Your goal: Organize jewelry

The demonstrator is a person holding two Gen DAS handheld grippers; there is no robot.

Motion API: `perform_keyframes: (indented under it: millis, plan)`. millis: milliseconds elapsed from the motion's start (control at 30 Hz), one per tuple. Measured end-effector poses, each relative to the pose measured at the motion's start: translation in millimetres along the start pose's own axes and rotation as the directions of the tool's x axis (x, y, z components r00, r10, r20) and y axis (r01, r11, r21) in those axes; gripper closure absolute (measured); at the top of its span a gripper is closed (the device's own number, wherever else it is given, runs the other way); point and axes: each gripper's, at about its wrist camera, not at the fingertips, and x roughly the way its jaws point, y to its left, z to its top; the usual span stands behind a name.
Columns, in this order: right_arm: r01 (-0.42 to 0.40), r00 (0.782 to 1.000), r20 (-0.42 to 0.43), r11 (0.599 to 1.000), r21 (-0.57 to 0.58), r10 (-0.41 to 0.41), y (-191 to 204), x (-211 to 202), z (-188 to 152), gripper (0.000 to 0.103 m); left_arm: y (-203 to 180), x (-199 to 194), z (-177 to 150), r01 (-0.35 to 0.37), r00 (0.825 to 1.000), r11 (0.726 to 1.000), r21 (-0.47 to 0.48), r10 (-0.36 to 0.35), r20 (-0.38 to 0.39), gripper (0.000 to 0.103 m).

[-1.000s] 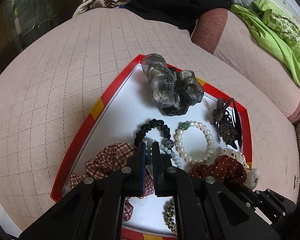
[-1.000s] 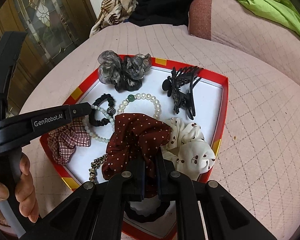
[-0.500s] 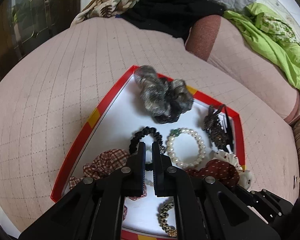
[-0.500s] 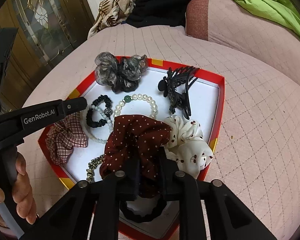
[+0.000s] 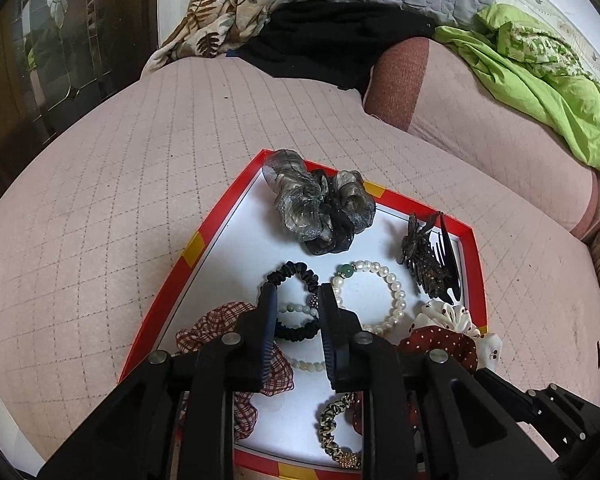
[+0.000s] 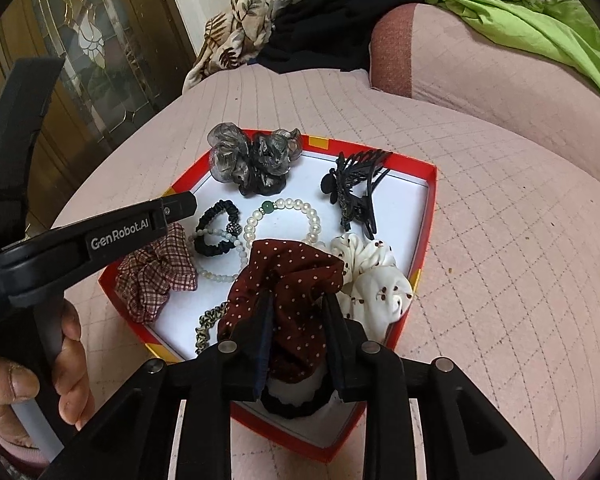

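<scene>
Change: both pairs of jaws have just been opening; a second ago each stood pressed together.
Left gripper (image 5: 294,300): jaws apart, nothing pinched; a black hair tie (image 5: 294,306) and a pale bead bracelet (image 5: 296,309) lie on the tray floor in the gap.
Right gripper (image 6: 298,304): jaws parted, straddling the maroon dotted scrunchie (image 6: 290,276); whether the pads press the cloth I cannot tell, it looks slack.
Tray (image 6: 431,216): red rim, white floor, holding all the pieces.
Layout, right wrist view: grey gauze scrunchie (image 6: 252,160) at 12 o'clock; black claw clip (image 6: 354,186) at 1; pearl bracelet (image 6: 286,220) centre; white dotted scrunchie (image 6: 374,276) at 4; plaid scrunchie (image 6: 156,272) at 9; gold-patterned tie (image 6: 206,326) at 7.
Step in hand, my reading: letting go of pieces just set down.
Doing it well: lift each gripper straight clear so no cloth drags; the maroon scrunchie overlaps the white one and the pearls, so it probably wants spreading.
Surface: pink quilted cover (image 5: 120,208), soft, so the tray may tip under a push.
Room: green cloth (image 5: 540,80) at 2 o'clock; leaf-print fabric (image 5: 228,12) at 12; glazed door (image 6: 92,52) at 10.
</scene>
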Motion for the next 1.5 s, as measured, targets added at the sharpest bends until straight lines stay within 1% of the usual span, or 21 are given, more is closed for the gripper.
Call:
perform_keyframes:
  millis: [133, 267, 433, 600, 733, 800, 900, 967, 1067, 1167, 1233, 1300, 1333, 1400, 1433, 1500]
  plan:
    - [0.003, 1.000, 0.006, 1.000, 0.002, -0.003, 1.8, -4.9, -3.7, 0.072, -0.2, -3.6, -0.8, -0.004, 1.000, 1.000, 0.003, 0.004, 0.009, 0.082]
    - [0.006, 1.000, 0.007, 1.000, 0.003, -0.006, 3.9, -8.0, -7.2, 0.072, 0.1, -7.7, -2.5, -0.012, 1.000, 1.000, 0.008, 0.012, 0.021, 0.076]
    - [0.009, 1.000, 0.013, 1.000, 0.001, -0.009, 6.8, -11.8, -10.6, 0.072, 2.5, -9.8, -4.0, -0.020, 0.999, 1.000, 0.008, 0.020, 0.025, 0.075]
    - [0.038, 0.998, 0.044, 0.999, -0.009, -0.037, 7.9, -14.7, -0.4, 0.072, 11.7, -11.3, -3.7, -0.030, 0.999, 0.999, -0.016, 0.030, 0.027, 0.072]
    - [0.081, 0.996, 0.032, 0.996, -0.034, -0.080, 7.3, -1.1, 10.9, 0.072, 19.2, -15.8, -2.4, -0.029, 0.998, 0.999, -0.039, 0.031, 0.046, 0.069]
    - [0.095, 0.995, -0.005, 0.995, -0.044, -0.095, 6.3, 14.5, 12.0, 0.072, 22.3, -18.1, -0.9, -0.026, 0.998, 0.998, -0.049, 0.029, 0.057, 0.068]
    - [0.083, 0.994, -0.062, 0.996, -0.040, -0.086, 6.8, 36.3, 12.0, 0.072, 24.5, -21.2, 0.9, -0.019, 0.997, 0.998, -0.057, 0.023, 0.074, 0.067]
    - [0.064, 0.995, -0.080, 0.997, -0.035, -0.067, 8.4, 44.6, 12.9, 0.072, 25.2, -23.1, 1.4, -0.016, 0.996, 0.998, -0.056, 0.021, 0.084, 0.066]
    - [0.019, 0.994, -0.104, 0.999, -0.038, -0.023, 14.0, 52.8, 14.8, 0.072, 24.8, -24.9, 2.2, -0.022, 0.995, 0.999, -0.050, 0.027, 0.097, 0.062]
    - [-0.007, 0.996, -0.093, 0.999, -0.050, 0.002, 18.6, 47.9, 16.0, 0.072, 26.0, -26.7, 2.6, -0.027, 0.994, 0.998, -0.052, 0.032, 0.106, 0.061]
    - [-0.020, 0.998, -0.057, 0.999, -0.037, 0.018, 16.5, 34.4, 18.2, 0.072, 27.4, -26.9, 3.0, -0.029, 0.994, 0.998, -0.053, 0.035, 0.106, 0.060]
    - [-0.014, 1.000, -0.013, 0.999, -0.031, 0.014, 15.3, 20.2, 20.1, 0.072, 28.5, -25.3, 2.3, -0.048, 0.994, 0.998, -0.049, 0.052, 0.097, 0.059]
    - [0.001, 1.000, 0.010, 0.999, -0.035, -0.001, 13.4, 12.8, 20.4, 0.072, 29.2, -24.1, 2.0, -0.064, 0.993, 0.997, -0.048, 0.068, 0.092, 0.058]
    - [0.034, 0.999, 0.025, 0.999, -0.041, -0.033, 11.3, 7.0, 18.5, 0.072, 31.7, -19.1, 1.2, -0.110, 0.991, 0.993, -0.048, 0.113, 0.070, 0.058]
    - [0.045, 0.999, 0.018, 0.998, -0.042, -0.044, 9.6, 7.8, 17.0, 0.072, 33.4, -14.8, 1.0, -0.129, 0.990, 0.990, -0.048, 0.132, 0.049, 0.058]
    - [0.059, 0.998, -0.021, 0.997, -0.039, -0.060, 4.8, 17.1, 13.3, 0.072, 36.9, -0.8, -1.2, -0.173, 0.985, 0.984, -0.038, 0.172, -0.016, 0.058]
